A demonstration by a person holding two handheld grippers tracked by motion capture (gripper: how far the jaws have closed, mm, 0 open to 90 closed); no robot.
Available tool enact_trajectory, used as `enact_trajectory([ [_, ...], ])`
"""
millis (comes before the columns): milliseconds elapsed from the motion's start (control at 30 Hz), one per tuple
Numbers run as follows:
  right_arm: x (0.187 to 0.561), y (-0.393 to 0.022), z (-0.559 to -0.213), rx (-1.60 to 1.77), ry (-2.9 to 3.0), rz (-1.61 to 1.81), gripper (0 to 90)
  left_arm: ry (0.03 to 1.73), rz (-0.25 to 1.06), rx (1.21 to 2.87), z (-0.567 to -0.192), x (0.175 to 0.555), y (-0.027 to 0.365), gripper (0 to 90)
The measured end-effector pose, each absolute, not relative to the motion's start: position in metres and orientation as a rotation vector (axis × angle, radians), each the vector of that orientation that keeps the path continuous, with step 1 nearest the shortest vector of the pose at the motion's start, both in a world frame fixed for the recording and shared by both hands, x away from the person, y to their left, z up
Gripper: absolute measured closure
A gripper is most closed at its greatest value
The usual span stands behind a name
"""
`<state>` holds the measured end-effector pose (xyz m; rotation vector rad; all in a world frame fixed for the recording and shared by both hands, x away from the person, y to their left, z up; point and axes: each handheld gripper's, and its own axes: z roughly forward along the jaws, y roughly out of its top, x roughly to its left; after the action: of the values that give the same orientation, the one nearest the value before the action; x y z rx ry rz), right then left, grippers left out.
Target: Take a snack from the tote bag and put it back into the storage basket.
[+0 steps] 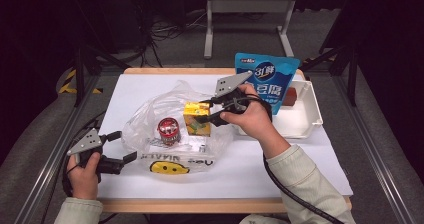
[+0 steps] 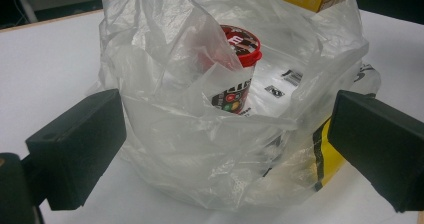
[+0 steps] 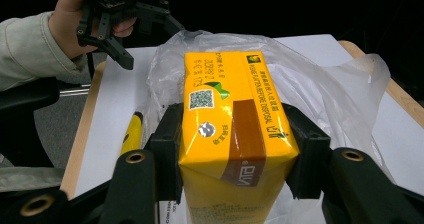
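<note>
At frame centre, the right gripper (image 1: 206, 115) clamps a yellow carton (image 1: 195, 117) above the clear plastic bag (image 1: 150, 119). Lower left, the left gripper (image 1: 121, 146) gapes wide around the bag's edge, gripping nothing.

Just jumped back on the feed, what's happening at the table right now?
A person is working on a clear plastic bag on the white table. The right hand-held gripper is clamped on a yellow carton, holding it over the bag's opening. A red-lidded cup stands inside the bag. The left hand-held gripper sits open at the bag's near edge, jaws either side of it. A blue pouch waits in the white tray.
</note>
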<state>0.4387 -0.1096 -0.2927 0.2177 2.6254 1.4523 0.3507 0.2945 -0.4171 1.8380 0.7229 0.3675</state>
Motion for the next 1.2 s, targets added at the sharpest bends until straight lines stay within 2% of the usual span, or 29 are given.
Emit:
enact_trajectory([
  [1200, 0.438, -0.181, -0.266, 0.303, 2.536, 1.411, 51.5, 0.722, 0.356, 1.848, -0.418, 0.352, 0.293, 2.5],
])
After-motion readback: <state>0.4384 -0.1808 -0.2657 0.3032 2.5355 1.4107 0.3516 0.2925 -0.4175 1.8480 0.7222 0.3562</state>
